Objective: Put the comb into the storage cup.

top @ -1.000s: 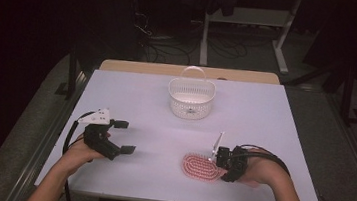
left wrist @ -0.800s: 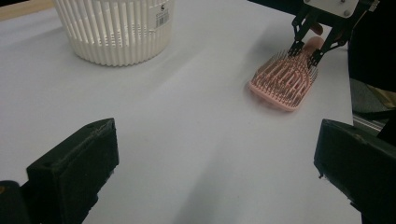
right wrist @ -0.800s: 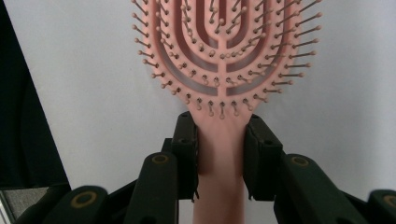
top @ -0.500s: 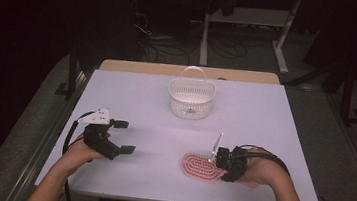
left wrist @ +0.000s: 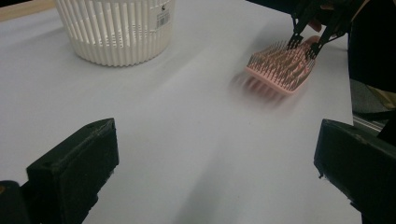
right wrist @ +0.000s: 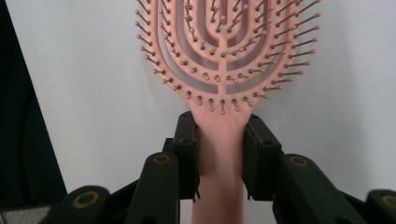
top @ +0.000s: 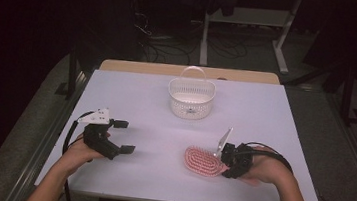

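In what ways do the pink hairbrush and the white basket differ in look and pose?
The hairbrush is pink and flat, lying bristles up near the table's front; the basket is white, slatted and stands upright farther back. The right hand-held gripper clamps the hairbrush by its handle, while the basket stands free with its handle raised. Both rest on the white table.

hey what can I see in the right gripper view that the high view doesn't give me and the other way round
The right gripper view alone shows the grip up close: the right gripper has its jaws pressed on both sides of the pink hairbrush at the neck of its handle, bristles facing the camera.

The high view alone shows the white basket at the far middle of the table, and the left gripper, jaws open, holding nothing.

Both show the brush, the right gripper on its handle, and the table under it.
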A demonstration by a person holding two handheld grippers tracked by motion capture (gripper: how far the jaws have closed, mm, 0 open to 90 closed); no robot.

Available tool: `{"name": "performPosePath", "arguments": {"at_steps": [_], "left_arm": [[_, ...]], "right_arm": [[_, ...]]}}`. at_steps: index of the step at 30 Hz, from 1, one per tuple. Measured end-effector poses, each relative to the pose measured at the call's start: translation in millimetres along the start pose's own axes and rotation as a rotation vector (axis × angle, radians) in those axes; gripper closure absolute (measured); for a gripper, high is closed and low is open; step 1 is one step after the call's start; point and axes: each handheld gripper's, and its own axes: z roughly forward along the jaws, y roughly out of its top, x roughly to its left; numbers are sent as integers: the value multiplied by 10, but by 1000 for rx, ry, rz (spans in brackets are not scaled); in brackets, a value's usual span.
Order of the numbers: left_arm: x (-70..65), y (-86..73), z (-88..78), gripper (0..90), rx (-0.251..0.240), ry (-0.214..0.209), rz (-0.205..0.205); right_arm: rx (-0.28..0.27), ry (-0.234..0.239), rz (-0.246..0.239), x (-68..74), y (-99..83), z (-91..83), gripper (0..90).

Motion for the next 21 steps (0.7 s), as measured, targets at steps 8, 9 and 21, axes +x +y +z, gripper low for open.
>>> {"name": "performPosePath", "arguments": {"at_steps": [8, 9, 21], "left_arm": [[-2, -1, 10, 0, 3, -1, -1], [-2, -1, 10, 0, 3, -2, -1], [-2, -1, 14, 0, 3, -1, -1]], "right_arm": [[-101, 1, 47, -83, -85, -91, 685], [-119, 3, 50, -91, -94, -105, 685], [-268, -11, 87, -168, -156, -230, 685]]}}
